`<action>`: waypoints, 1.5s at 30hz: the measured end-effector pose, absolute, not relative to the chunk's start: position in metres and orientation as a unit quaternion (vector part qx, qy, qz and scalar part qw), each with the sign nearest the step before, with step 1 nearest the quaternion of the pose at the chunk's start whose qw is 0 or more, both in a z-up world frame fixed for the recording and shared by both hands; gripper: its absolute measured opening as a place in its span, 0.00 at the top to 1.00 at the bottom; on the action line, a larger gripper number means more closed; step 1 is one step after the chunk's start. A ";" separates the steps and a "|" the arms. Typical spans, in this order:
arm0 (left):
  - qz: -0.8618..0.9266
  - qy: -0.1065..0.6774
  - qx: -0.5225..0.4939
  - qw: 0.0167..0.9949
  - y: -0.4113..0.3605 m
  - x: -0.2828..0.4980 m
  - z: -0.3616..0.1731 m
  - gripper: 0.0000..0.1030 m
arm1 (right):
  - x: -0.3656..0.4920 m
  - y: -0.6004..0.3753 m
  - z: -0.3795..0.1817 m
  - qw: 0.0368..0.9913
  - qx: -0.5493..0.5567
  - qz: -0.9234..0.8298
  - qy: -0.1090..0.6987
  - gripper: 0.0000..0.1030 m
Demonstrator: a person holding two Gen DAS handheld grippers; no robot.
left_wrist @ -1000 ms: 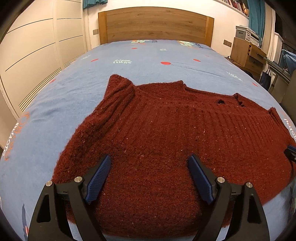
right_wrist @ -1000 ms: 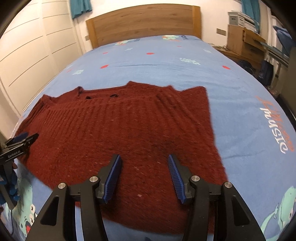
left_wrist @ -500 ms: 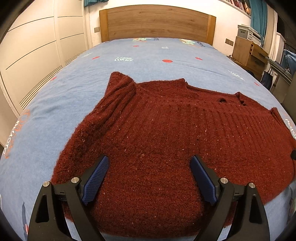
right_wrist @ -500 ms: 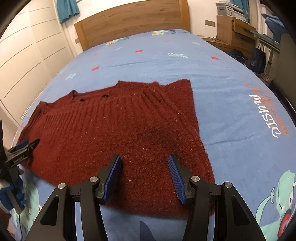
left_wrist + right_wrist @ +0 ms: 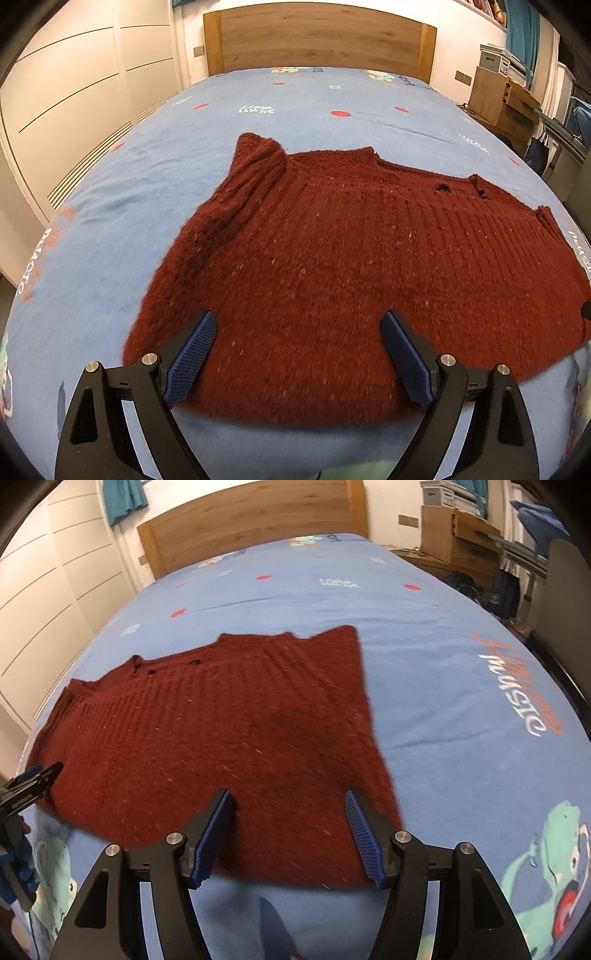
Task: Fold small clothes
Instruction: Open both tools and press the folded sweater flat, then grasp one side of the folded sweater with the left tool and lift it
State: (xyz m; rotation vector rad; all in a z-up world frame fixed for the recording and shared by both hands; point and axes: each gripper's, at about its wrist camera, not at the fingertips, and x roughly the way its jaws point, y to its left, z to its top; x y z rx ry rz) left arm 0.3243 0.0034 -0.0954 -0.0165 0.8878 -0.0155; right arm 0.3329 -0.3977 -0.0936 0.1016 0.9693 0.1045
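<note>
A dark red knitted sweater (image 5: pixel 351 266) lies flat on the blue bedsheet, its sleeves folded in over the body. It also shows in the right wrist view (image 5: pixel 221 731). My left gripper (image 5: pixel 297 354) is open and empty, hovering over the sweater's near edge on its left half. My right gripper (image 5: pixel 288 830) is open and empty over the near edge on the sweater's right half. The left gripper's tip (image 5: pixel 33 786) shows at the left edge of the right wrist view.
The bed (image 5: pixel 110 206) has a printed blue sheet and a wooden headboard (image 5: pixel 317 40) at the far end. White wardrobe doors (image 5: pixel 74 99) stand to the left. A wooden dresser (image 5: pixel 502 99) stands to the right of the bed.
Both grippers have drawn back toward the near edge of the bed and risen a little. The sweater has not moved. Both stay open.
</note>
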 end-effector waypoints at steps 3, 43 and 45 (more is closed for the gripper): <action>-0.007 0.434 -0.009 0.901 0.004 0.314 -0.091 0.15 | 0.323 -0.409 -0.086 0.884 0.060 0.042 0.461 0.37; -0.003 0.377 -0.455 0.807 0.130 0.319 -0.107 0.17 | 0.238 -0.422 -0.066 0.881 0.092 0.058 0.460 0.37; -0.002 0.370 -0.476 0.798 0.138 0.323 -0.109 0.23 | 0.240 -0.422 -0.066 0.881 0.092 0.060 0.460 0.37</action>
